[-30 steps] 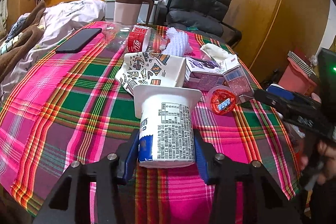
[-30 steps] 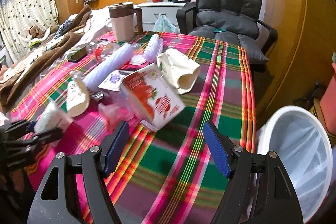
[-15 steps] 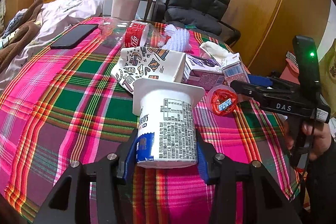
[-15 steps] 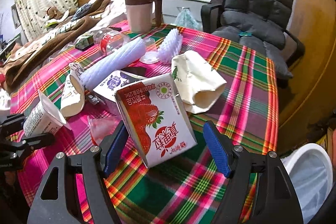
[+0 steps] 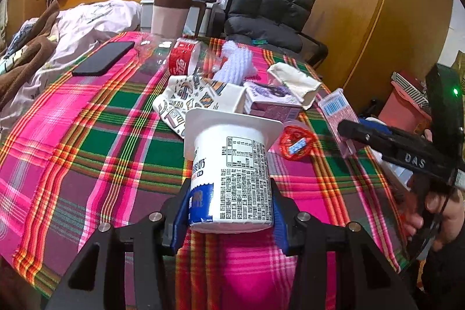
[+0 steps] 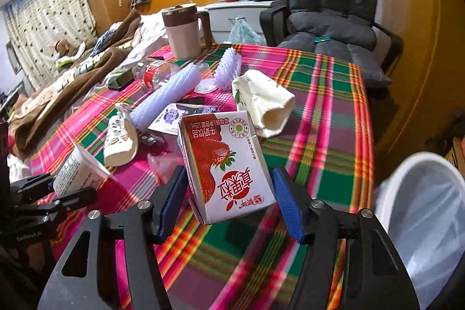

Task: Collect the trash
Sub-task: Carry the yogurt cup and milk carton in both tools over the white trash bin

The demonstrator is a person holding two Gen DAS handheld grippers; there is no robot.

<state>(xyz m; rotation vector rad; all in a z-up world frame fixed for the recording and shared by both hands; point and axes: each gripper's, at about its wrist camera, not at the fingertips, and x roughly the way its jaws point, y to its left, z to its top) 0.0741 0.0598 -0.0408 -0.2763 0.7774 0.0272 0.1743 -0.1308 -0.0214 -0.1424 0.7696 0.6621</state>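
Left gripper (image 5: 231, 201): both blue pads press the sides of a white yoghurt cup (image 5: 232, 173), which is held with its square rim pointing away from the camera. Right gripper (image 6: 228, 195): its jaws have just been closing around a strawberry milk carton (image 6: 225, 167). A narrow gap shows on each side, so the pads are not yet pressing it.

Hidden or unclear items:
- The base of the yoghurt cup is cut off by the gripper body.
- In the left wrist view the carton shows only edge-on, behind the right gripper's finger.
- The white bin (image 6: 427, 225) is cropped at the right frame edge; its liner is blurred.
- A small red wrapper (image 5: 296, 144) lies too crumpled to identify.

Count on the table: one purple carton (image 5: 271, 103), two crushed paper cups, one patterned (image 5: 197, 98) and one cream (image 6: 263, 102), two white foam net sleeves, one clear plastic bottle (image 6: 154, 73) with a red label, one black phone (image 5: 103, 58), one lidded jug (image 6: 184, 32).

Surface: a pink, green and orange plaid tablecloth (image 5: 87, 141). Room: a bed with brown blanket on the left, a dark padded chair (image 6: 331, 7) behind the table, wooden wardrobes.
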